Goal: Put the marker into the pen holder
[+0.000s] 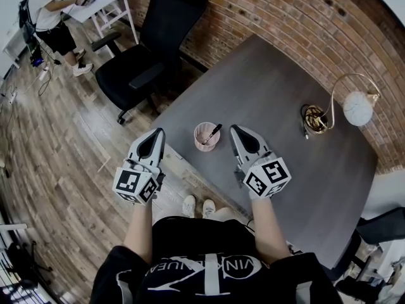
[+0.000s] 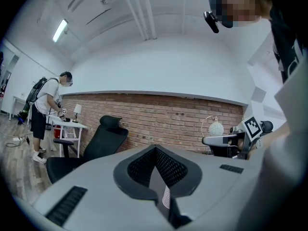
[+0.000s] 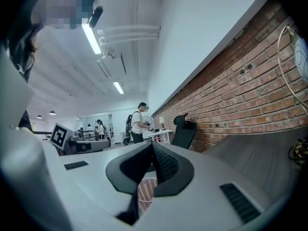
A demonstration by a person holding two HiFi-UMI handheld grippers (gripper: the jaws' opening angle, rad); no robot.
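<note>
A pink mesh pen holder [image 1: 205, 138] stands near the front edge of the dark grey table [image 1: 278, 87]. A black marker [image 1: 212, 132] sits in it, leaning to the right. My left gripper [image 1: 158, 132] hovers off the table's edge, left of the holder, shut and empty. My right gripper [image 1: 235, 129] is just right of the holder, also shut with nothing in it. In the right gripper view the closed jaws meet at the tip [image 3: 153, 147], and the holder [image 3: 146, 190] shows pink below them. In the left gripper view the jaws [image 2: 155, 150] are closed too.
A brass desk lamp [image 1: 316, 118] with a white globe shade [image 1: 358, 107] stands at the table's right. A black office chair [image 1: 149, 49] sits beyond the table's left corner, by the brick wall [image 1: 266, 11]. A person [image 1: 49, 18] stands at a white desk far left.
</note>
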